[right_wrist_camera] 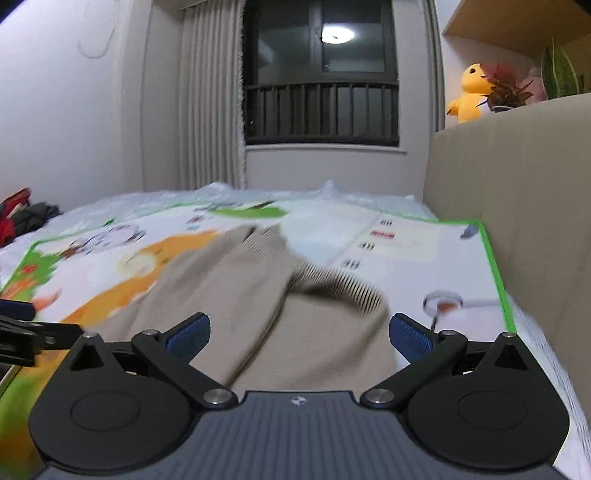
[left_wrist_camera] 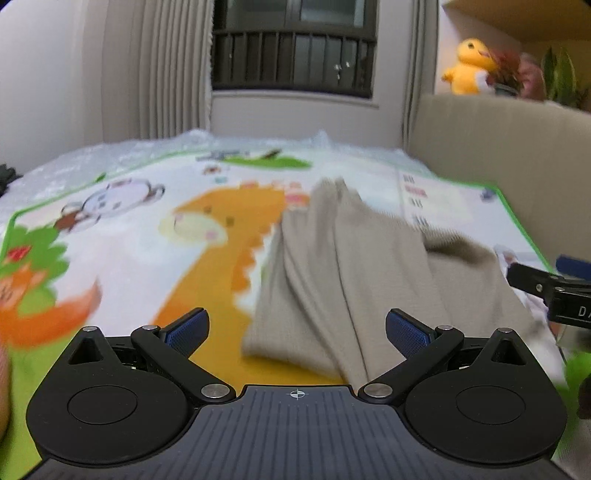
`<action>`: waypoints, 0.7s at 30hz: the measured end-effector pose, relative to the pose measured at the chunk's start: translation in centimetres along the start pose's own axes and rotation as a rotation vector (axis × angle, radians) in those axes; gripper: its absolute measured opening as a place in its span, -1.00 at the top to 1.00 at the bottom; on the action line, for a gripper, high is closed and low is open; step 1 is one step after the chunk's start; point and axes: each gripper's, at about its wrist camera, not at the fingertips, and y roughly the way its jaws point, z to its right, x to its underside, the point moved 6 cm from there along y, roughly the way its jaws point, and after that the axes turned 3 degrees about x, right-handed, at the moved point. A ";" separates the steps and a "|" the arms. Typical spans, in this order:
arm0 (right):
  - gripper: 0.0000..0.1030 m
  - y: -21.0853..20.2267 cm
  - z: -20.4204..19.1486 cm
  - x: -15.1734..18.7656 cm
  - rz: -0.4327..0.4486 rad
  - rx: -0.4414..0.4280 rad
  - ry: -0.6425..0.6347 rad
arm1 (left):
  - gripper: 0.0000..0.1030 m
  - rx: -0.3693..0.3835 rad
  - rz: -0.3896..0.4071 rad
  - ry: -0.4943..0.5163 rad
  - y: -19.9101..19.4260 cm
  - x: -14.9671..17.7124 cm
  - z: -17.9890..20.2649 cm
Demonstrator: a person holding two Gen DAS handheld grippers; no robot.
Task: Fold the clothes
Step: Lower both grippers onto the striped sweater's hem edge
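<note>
A beige sweater lies rumpled on the cartoon mat, its ribbed collar toward the sofa. The left gripper and right gripper hang over the sweater's near edge — jaws spread, holding nothing. It isn't a neat fold — whether between folds or being spread, I can't tell.

Even indoor light, heavy motion blur

I see a ceiling lamp glaring in the dark window; the play mat and beige sweater smear softly, and fisheye bending curves my frame edges.
</note>
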 end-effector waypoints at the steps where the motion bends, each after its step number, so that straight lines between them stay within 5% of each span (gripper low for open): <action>1: -1.00 1.7 0.6 -0.7 -0.009 -0.003 0.021 | -1.00 -0.027 0.001 0.006 1.5 -0.7 -0.3; 6: -1.00 9.1 2.6 -2.0 -0.017 0.028 -0.012 | -1.00 -0.222 0.006 0.087 8.2 -3.0 -1.9; 11: -1.00 14.0 3.8 -1.0 -0.028 -0.001 0.003 | -1.00 -0.091 -0.054 0.031 11.4 -2.4 -1.3; 16: -1.00 19.0 2.4 0.8 -0.235 0.027 -0.050 | -1.00 -0.120 -0.091 0.089 12.3 -1.1 0.0; 21: -1.00 17.7 1.3 1.4 -0.230 0.022 -0.113 | -1.00 -0.128 -0.120 0.135 12.0 0.2 0.9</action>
